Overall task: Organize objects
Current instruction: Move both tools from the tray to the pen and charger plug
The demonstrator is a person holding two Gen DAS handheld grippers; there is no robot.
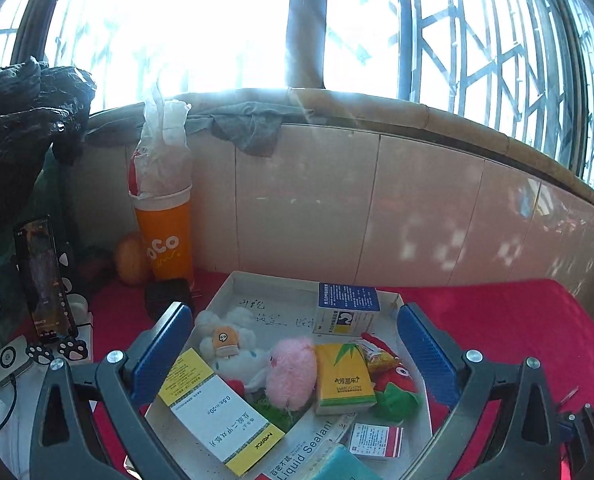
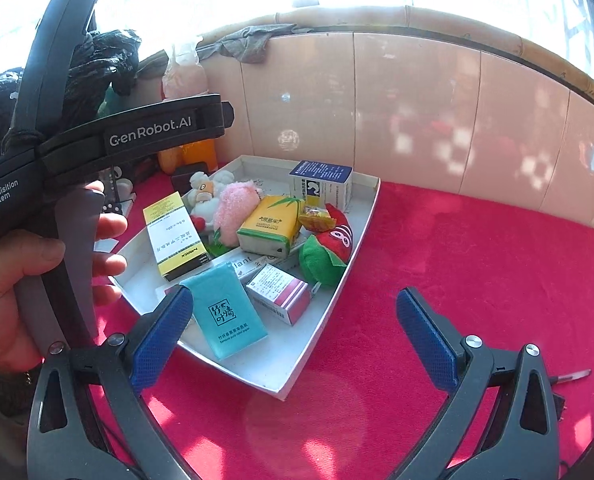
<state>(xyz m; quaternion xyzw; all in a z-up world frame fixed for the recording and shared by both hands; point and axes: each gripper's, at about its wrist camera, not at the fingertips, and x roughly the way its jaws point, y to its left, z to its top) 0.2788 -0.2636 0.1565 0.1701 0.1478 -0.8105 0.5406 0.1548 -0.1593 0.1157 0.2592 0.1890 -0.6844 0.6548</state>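
Tray (image 2: 329,312) sits white and shallow on the red cloth (image 2: 477,264), just ahead of both sets of fingers, and it collects everything loose — likely the gathering spot for the sorting. Counted inside: three medicine boxes (yellow (image 2: 175,236), blue-topped (image 2: 323,186), red-striped (image 2: 281,292)), two tissue packs (teal (image 2: 225,312), yellow-green (image 2: 271,226)), about three plush toys, one small candy packet (image 2: 316,218). The right gripper (image 2: 293,328) stands wide apart and empty, the teal pack just inside its left finger. The left gripper (image 1: 293,348) is spread too, holding nothing, straddling the tray — I judge both are poised to choose. Beyond the left fingers stand an orange cup (image 1: 165,236) and a phone (image 1: 43,276).
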